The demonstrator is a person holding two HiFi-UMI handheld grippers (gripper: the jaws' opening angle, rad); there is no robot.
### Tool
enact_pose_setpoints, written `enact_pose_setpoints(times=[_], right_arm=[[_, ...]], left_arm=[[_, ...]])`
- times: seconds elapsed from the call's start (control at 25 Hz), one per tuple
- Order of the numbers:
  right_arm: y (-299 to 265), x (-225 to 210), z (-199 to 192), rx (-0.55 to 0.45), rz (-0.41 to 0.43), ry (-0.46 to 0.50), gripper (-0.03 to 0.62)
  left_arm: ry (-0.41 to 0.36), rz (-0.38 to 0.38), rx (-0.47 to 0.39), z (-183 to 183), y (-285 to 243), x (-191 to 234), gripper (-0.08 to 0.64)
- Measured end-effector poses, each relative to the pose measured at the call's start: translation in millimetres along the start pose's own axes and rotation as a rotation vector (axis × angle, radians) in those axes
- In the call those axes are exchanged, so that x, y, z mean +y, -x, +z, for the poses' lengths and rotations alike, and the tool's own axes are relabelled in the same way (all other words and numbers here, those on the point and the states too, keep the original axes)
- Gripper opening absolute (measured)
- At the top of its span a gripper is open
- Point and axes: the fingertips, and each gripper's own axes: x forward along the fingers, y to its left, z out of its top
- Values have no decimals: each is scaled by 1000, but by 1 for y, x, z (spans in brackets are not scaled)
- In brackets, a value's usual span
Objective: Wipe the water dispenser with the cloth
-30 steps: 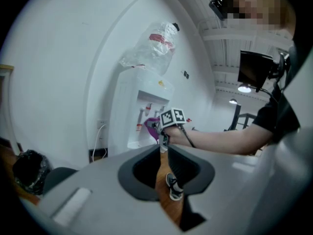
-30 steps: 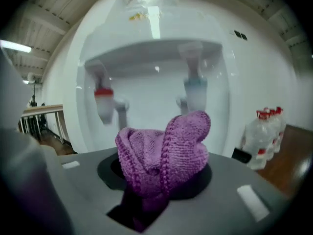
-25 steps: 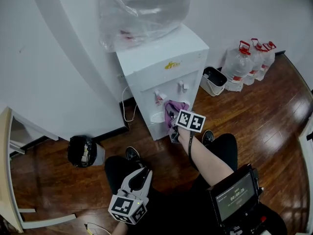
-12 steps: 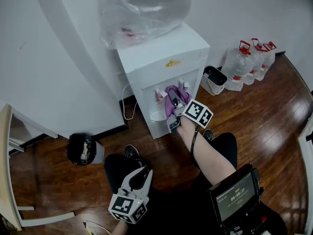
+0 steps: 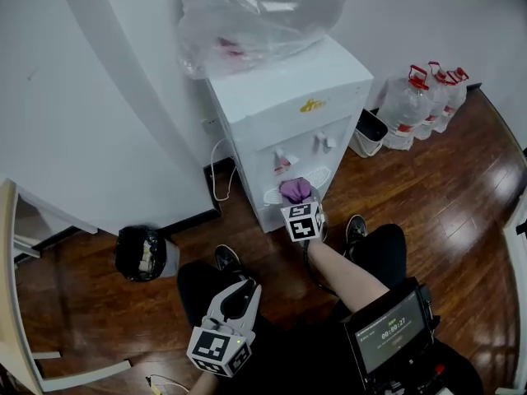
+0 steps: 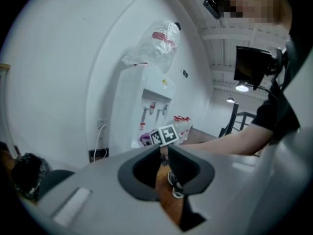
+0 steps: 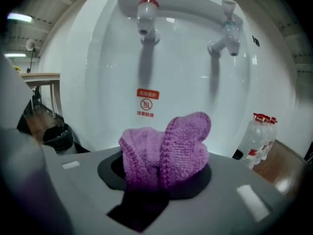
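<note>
The white water dispenser (image 5: 288, 97) stands against the wall, and its front panel (image 7: 186, 82) fills the right gripper view. My right gripper (image 5: 297, 202) is shut on a bunched purple knitted cloth (image 5: 295, 190). It holds the cloth against the dispenser's front, just below the two taps, by the drip cups. In the right gripper view the cloth (image 7: 166, 146) bulges out of the jaws, under the red tap (image 7: 146, 13) and the pale tap (image 7: 226, 33). My left gripper (image 5: 240, 286) hangs low over the person's lap, its jaws nearly together and empty.
A large bottle wrapped in clear plastic (image 5: 255, 15) sits on top of the dispenser. Several water bottles (image 5: 424, 97) and a white bin (image 5: 368, 132) stand to its right. A black bin (image 5: 140, 253) and a white cord (image 5: 218, 175) are at its left. The floor is dark wood.
My right gripper rose with the cloth to the taps, then came down to the panel below them and rolled, so its marker cube faces another way. The left gripper barely moved.
</note>
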Motion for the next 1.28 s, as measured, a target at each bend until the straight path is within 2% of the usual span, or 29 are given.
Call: enact_pose_setpoints(times=[0.08,0.2,0.36,0.44,0.52,0.64,0.72,0.8,0.84,0.96,1.04,1.08,1.12,1.16,1.2,1.24,1.28], right_arm=[[-2,9,1,-9,35,-120,164],[-2,33,7,-36,136,-360,166],[5,50,12,-73,210,-777,166],[13,42,33,-162,256,-1022,166],[29,37,73,-285,325,-1208,166],[70,34,139,-459,430,-1376,166],[99,31,178,-562,489,-1437,166],[110,31,192,-601,493,-1415,164],[105,32,184,-592,474,-1385,164],[65,39,117,-473,372,-1353,164],[32,45,56,-310,279,-1270,164],[20,51,24,-202,233,-1178,164],[13,59,-2,-88,195,-1046,164],[12,68,-20,8,171,-886,164],[16,77,-24,63,160,-719,164],[24,84,-12,61,159,-561,164],[36,88,16,6,162,-422,164]], left_arm=[[-1,0,3,7,5,4,69],[-17,11,1,14,18,12,69],[-47,15,-15,11,43,18,69],[-41,28,-19,9,54,21,69],[-42,37,-13,5,64,25,69],[-51,22,-4,0,74,23,69],[-55,5,-16,6,78,18,69],[-66,-6,-14,6,81,16,69],[-70,-11,-12,3,83,17,69],[-65,-3,-2,-2,89,22,69],[-57,10,4,-4,91,26,69],[-54,16,8,-5,92,28,69],[-54,21,8,-4,92,29,69],[-58,24,7,-4,91,30,69],[-65,23,5,-4,89,32,69],[-74,18,3,-6,87,34,69],[-80,14,2,-7,84,36,69]])
